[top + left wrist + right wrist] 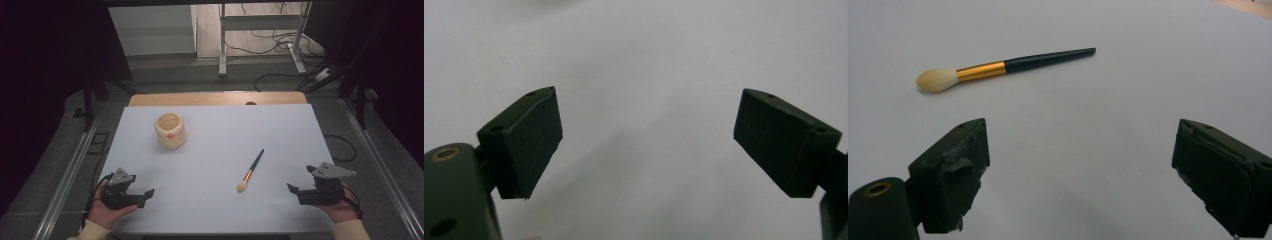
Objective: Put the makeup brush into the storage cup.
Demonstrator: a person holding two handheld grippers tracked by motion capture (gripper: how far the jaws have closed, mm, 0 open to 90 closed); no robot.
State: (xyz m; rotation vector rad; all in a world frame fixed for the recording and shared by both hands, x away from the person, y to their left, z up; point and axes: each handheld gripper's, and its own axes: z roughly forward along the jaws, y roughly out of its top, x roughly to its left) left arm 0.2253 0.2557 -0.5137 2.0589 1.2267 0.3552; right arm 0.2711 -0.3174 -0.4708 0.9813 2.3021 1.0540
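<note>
Both tongs stand spread and empty: the left tongs [141, 196] rest near the front left corner of the tabletop [280, 125], held in the person's left hand [107, 210], and the right tongs [298, 182] sit near the front right corner in the right hand [342, 207], each pointing inward toward the middle. In the left gripper view the two black pads have nothing but bare white surface between them, and in the right gripper view the same wide gap frames the brush [998, 67], which lies flat and untouched some way ahead. On the tabletop the brush [251, 171] lies on a slant, its pale bristle head toward the person and its dark handle pointing away toward the far right, well apart from either hand but nearer the right one. A cream cup [170, 130] stands upright to the far left of the middle, mouth open upward, well apart from the brush. Judging by this layout, the cup is the likely holder for the brush, so the right tongs seem best placed to take it by the handle. Lying flat, it leaves little room beneath for the pads.
</note>
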